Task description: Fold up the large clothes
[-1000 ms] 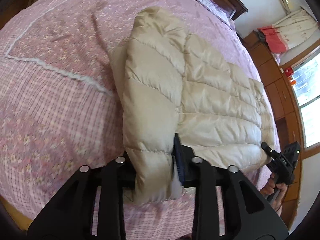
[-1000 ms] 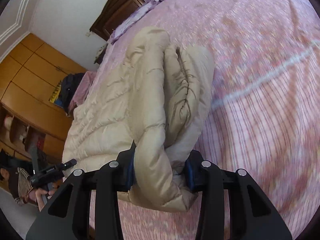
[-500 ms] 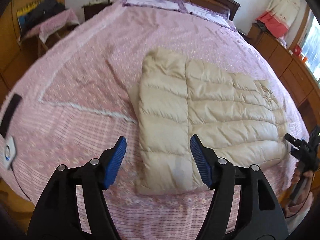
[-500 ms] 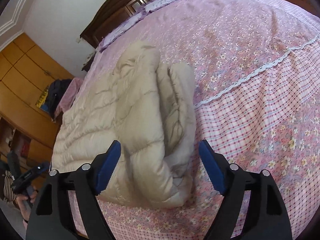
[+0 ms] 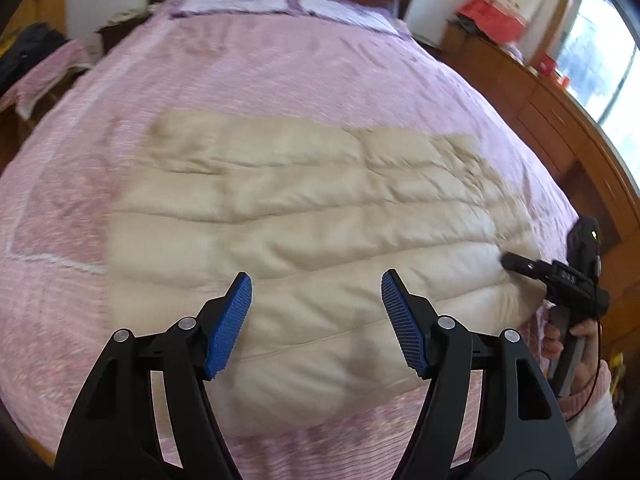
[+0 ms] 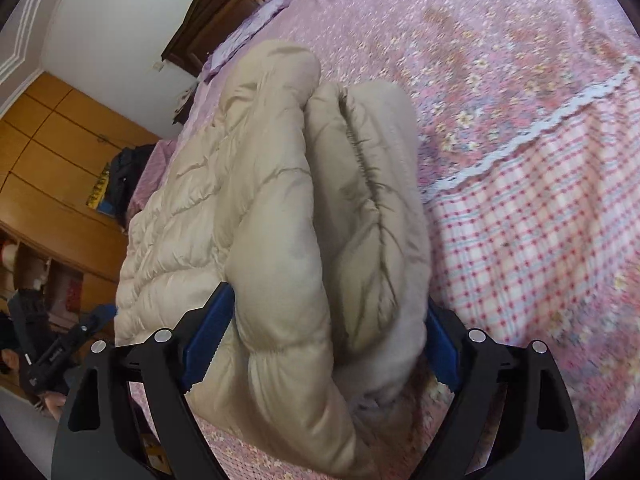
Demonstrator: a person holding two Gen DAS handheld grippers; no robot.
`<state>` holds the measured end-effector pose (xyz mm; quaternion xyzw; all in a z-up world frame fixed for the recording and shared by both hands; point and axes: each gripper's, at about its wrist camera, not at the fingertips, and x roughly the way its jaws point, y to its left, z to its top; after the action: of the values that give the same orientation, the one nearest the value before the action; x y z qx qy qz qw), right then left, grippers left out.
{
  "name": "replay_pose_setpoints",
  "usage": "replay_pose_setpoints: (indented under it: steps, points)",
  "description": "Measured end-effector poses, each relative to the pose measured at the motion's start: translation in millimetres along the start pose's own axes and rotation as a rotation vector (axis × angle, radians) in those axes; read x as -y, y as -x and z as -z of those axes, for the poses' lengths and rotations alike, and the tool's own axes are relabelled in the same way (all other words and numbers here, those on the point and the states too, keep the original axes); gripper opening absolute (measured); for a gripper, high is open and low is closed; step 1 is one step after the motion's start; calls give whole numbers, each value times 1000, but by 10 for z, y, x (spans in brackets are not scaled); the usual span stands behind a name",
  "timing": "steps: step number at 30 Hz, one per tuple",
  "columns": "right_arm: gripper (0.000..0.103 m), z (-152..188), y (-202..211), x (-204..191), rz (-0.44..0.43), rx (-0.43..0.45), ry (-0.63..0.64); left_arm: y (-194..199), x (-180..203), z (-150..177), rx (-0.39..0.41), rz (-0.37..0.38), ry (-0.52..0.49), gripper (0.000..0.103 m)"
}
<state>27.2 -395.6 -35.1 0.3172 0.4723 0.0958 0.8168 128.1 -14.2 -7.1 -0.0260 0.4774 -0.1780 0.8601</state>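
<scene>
Jacket's [image 6: 280,208] stacked fold, right view only

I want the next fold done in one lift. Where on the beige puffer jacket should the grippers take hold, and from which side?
Probably the rolled end of the jacket, from the near bed edge. That end bulges up in thick folds, giving the pads something to bite. The right gripper already straddles it, jaws opening. The left gripper hangs open above the flat quilted middle, which offers little to pinch.
</scene>
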Motion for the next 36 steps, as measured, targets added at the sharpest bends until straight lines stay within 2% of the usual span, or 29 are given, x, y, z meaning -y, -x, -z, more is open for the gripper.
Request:
replay_pose_setpoints:
  steps: [5,10,15,19,24,27,30,33,36]
  points:
    - [84,-31,-100,16,-59,-13,-36,-314,211,-30,-59,17,-34,67]
    - [58,-14,4,164,-160,-19,-70,-538,303,11,-96,-10,-64,67]
    - [43,8,235,227,-223,-8,-51,-672,383,65,-123,-57,-116,68]
    - [39,-29,455,65,-252,-2,-12,-724,442,101,-134,-95,-155,68]
    - [37,-93,604,-300,-301,-17,51,-766,446,114,-137,-96,-173,68]
    - [36,-116,657,-580,-286,-37,107,-742,440,119,-134,-85,-175,68]
    - [35,-157,694,-846,-230,-52,152,-615,388,111,-126,-63,-160,68]
    - [35,-209,719,-1092,-157,-59,206,-320,270,95,-87,-40,-134,67]
    - [35,-210,698,-1224,-118,-77,232,86,6,122,-16,-86,-103,67]
